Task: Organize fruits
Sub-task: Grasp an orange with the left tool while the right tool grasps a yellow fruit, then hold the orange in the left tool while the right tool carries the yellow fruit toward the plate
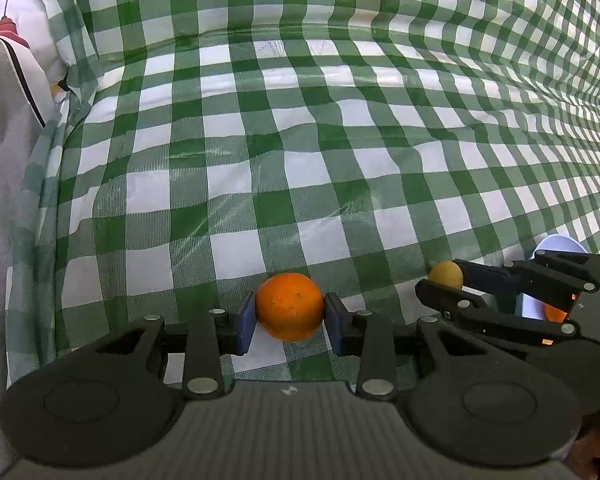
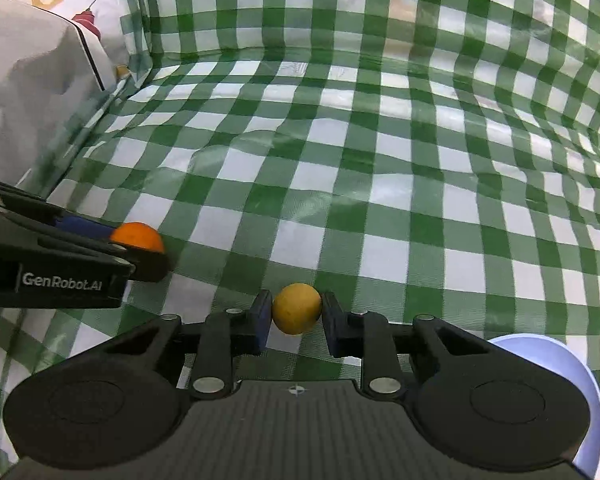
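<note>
An orange [image 1: 290, 306] sits pinched between the blue pads of the left gripper [image 1: 290, 320], low over the green checked cloth [image 1: 300, 140]. At its three o'clock, the right gripper [image 2: 297, 316] has its jaws closed narrowly on a small yellow fruit [image 2: 297, 309], a pale blue bowl [image 2: 572, 380] at that gripper's four o'clock.

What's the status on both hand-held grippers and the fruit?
Left hand-held gripper shut on orange. Right hand-held gripper shut on yellow fruit. Pale blue bowl at right. Nothing in the way.
</note>
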### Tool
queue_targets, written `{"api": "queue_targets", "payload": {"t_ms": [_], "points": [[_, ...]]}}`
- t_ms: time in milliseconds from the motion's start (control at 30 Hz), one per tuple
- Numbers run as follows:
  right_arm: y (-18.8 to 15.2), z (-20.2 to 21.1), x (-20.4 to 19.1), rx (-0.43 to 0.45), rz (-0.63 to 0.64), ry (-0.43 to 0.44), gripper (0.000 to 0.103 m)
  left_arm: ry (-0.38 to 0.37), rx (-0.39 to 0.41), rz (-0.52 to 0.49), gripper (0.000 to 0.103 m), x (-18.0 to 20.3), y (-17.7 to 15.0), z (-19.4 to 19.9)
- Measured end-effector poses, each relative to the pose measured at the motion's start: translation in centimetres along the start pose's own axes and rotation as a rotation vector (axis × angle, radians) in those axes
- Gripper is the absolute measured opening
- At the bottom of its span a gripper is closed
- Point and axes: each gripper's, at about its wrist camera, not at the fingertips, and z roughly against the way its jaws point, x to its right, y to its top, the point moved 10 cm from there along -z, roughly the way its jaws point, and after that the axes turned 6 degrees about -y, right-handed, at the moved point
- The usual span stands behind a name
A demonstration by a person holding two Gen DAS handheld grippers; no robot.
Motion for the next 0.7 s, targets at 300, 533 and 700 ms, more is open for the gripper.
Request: {"api": "queue_targets", "payload": {"t_ms": [300,533,700], "points": [[-1.3,-0.4,-0.2,-0.053,0.023,0.006,0.028,0.011,-0.025,-0.002,0.04,0.2,-0.6,-0.7],[-0.9,0.3,0.0,-0.032,0.02,0.006,0.028,0.015,-0.009,0.001,0.04,0.1,-0.2,-0.4],[-0.9,0.3,0.1,-0.033,0.02,0.006,0.028,0.016,-0.025,-0.018,0.04,0.5,-0.6,-0.6]]}}
